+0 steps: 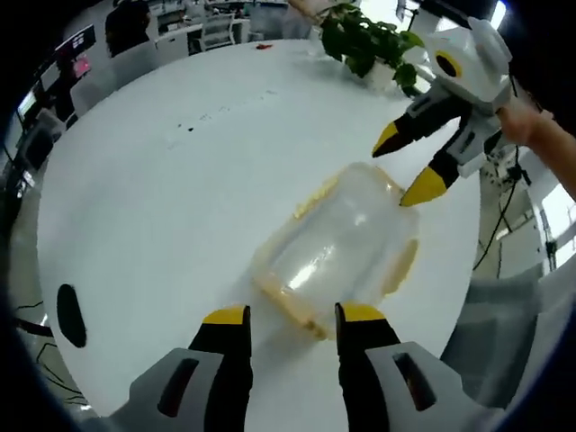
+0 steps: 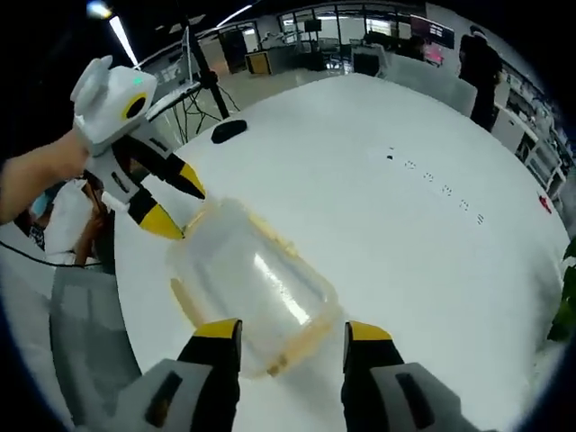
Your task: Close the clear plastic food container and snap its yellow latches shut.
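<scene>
A clear plastic food container [image 1: 337,243] with yellow latches and a yellow rim lies on the white table [image 1: 162,207], its lid resting on top. My left gripper [image 1: 292,315] is open, with its yellow fingertips at the container's near end. My right gripper [image 1: 405,164] comes in from the upper right, open, its lower fingertip at the container's far edge. In the right gripper view the container [image 2: 252,283] lies just beyond my open right gripper [image 2: 292,330]. The left gripper [image 2: 178,202] stands open at the container's far corner. I cannot tell how the latches stand.
A potted green plant [image 1: 364,40] stands at the table's far edge. A black oval object [image 1: 70,315] [image 2: 228,130] lies near the rim. Office chairs and desks ring the table, and a person [image 2: 477,54] stands in the background. The table edge runs close beside the container.
</scene>
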`<action>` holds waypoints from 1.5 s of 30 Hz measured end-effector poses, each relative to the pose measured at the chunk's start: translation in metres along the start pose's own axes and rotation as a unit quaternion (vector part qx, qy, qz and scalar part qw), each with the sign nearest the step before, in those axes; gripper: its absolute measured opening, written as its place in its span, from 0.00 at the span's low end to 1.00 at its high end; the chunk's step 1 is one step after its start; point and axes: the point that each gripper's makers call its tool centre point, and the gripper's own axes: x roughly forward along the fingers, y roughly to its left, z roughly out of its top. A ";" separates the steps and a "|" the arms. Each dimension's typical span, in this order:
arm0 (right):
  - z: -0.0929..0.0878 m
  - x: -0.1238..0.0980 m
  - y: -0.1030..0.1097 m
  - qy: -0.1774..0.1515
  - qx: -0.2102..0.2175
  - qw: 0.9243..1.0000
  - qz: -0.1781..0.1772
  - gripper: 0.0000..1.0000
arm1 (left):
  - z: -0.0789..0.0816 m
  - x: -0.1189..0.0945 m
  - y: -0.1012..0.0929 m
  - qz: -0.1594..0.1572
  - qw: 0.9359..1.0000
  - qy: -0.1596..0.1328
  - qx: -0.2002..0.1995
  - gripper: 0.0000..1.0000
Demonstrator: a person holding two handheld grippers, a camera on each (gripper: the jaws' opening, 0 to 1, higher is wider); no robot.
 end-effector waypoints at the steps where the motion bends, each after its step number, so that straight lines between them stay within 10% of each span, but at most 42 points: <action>1: -0.003 0.000 -0.002 0.005 0.005 1.000 -0.008 0.42 | 0.001 0.000 0.001 0.003 1.000 -0.003 -0.001 0.34; 17: -0.011 -0.003 -0.010 0.003 0.106 0.994 -0.039 0.41 | 0.003 0.002 0.001 0.023 0.994 -0.026 -0.104 0.31; 45: -0.018 0.003 -0.011 0.002 0.164 0.985 -0.061 0.39 | -0.006 0.010 -0.005 0.028 0.988 -0.024 -0.153 0.32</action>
